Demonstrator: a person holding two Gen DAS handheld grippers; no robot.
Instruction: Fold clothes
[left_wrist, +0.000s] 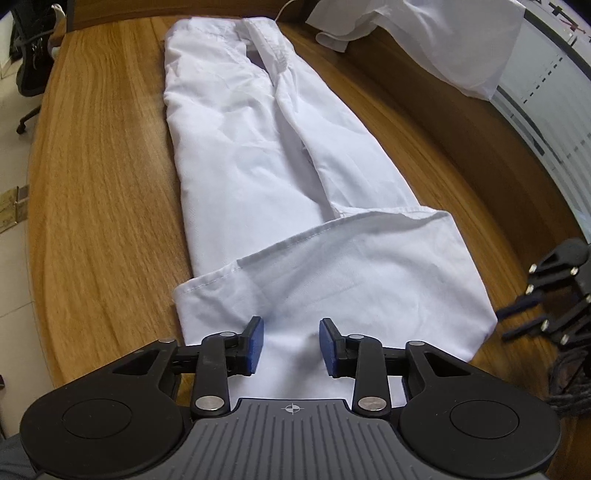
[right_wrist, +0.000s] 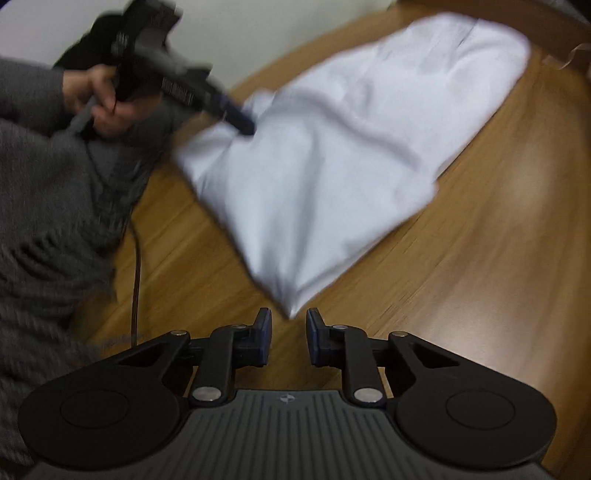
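Trousers (left_wrist: 258, 147), white and one in number, are laid lengthwise on a wooden table (left_wrist: 103, 184), with the leg ends folded back over themselves nearest the left gripper (left_wrist: 291, 341). That gripper is seen with its blue-padded jaws parted, the folded hem lying under and between them; nothing is gripped. In the right wrist view the same gripper (right_wrist: 243, 120) is seen from the side, held in a hand (right_wrist: 99, 99) in a grey knit sleeve, its tips at the near edge of the cloth.

The right gripper (right_wrist: 289, 338) is likewise held with jaws apart, a corner of the trousers (right_wrist: 332, 166) lying just ahead of the gap; whether that corner is touched cannot be told, since the picture is blurred. In the left view it (left_wrist: 524, 314) is seen just beside the fold's right edge.

Two grippers and two garments are counted: a second white garment (left_wrist: 436, 33) lies crumpled at the far right of the table. A black office chair (left_wrist: 29, 62) is seen on a pale tiled floor beyond the table's left edge. A thin cable (right_wrist: 137, 266) is seen hanging beside the sleeve.
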